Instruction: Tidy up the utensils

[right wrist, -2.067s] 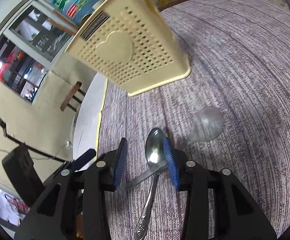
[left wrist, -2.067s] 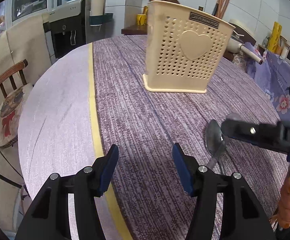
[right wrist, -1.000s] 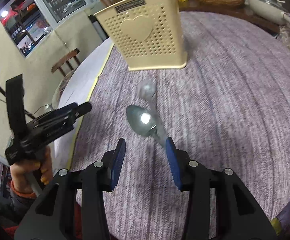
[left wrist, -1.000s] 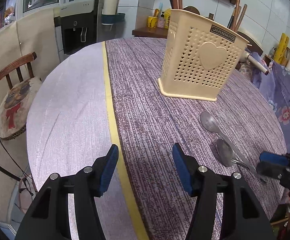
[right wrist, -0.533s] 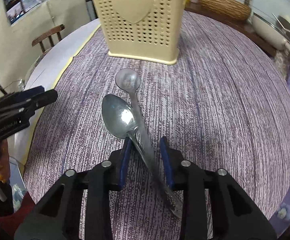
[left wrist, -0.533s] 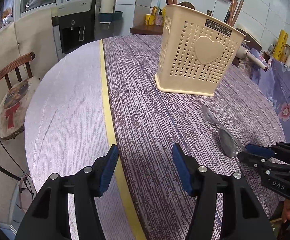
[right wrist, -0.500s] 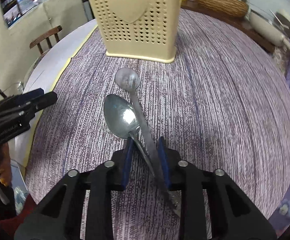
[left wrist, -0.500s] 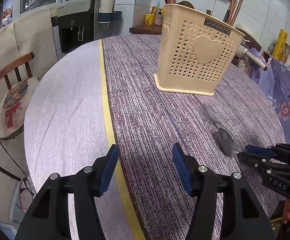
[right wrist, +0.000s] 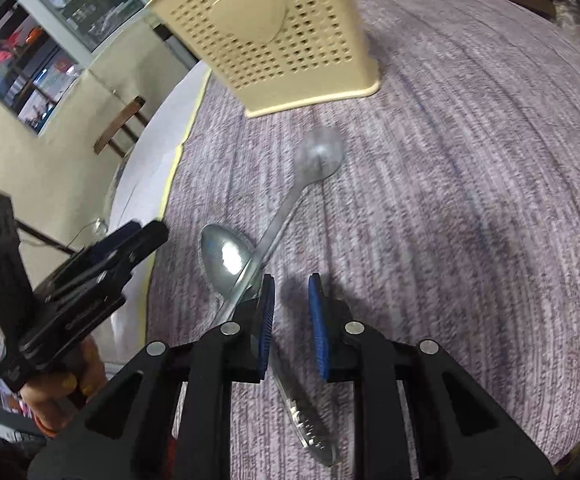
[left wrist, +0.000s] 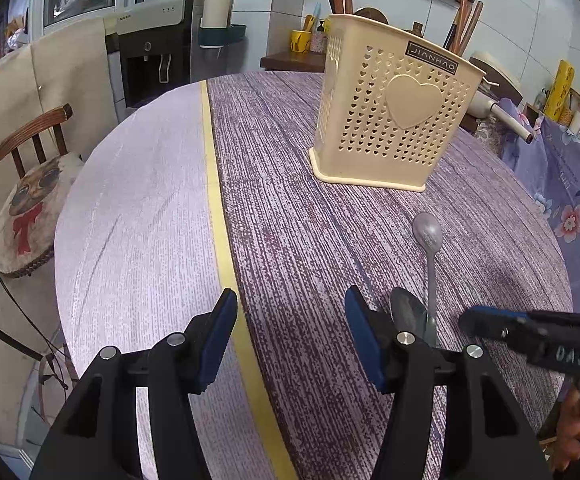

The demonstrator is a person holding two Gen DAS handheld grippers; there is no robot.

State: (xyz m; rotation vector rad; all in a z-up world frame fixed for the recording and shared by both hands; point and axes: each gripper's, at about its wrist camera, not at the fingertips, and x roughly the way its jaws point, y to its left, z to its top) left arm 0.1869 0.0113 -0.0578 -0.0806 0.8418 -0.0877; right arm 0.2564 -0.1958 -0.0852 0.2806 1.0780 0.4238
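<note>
Purple-clothed bench (left wrist: pixel 290 208) carries two crossed spoons (right wrist: pixel 226 258) at lower centre, before the cream utensil basket (left wrist: pixel 389 120); right tongs (right wrist: pixel 290 320), slightly apart and empty, should straddle one handle only, while left tongs (left wrist: pixel 290 336) gape idle.

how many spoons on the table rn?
2. A small spoon lies in front of the basket; a larger spoon crosses under its handle, just left of the right gripper. The basket's inside is hidden.
</note>
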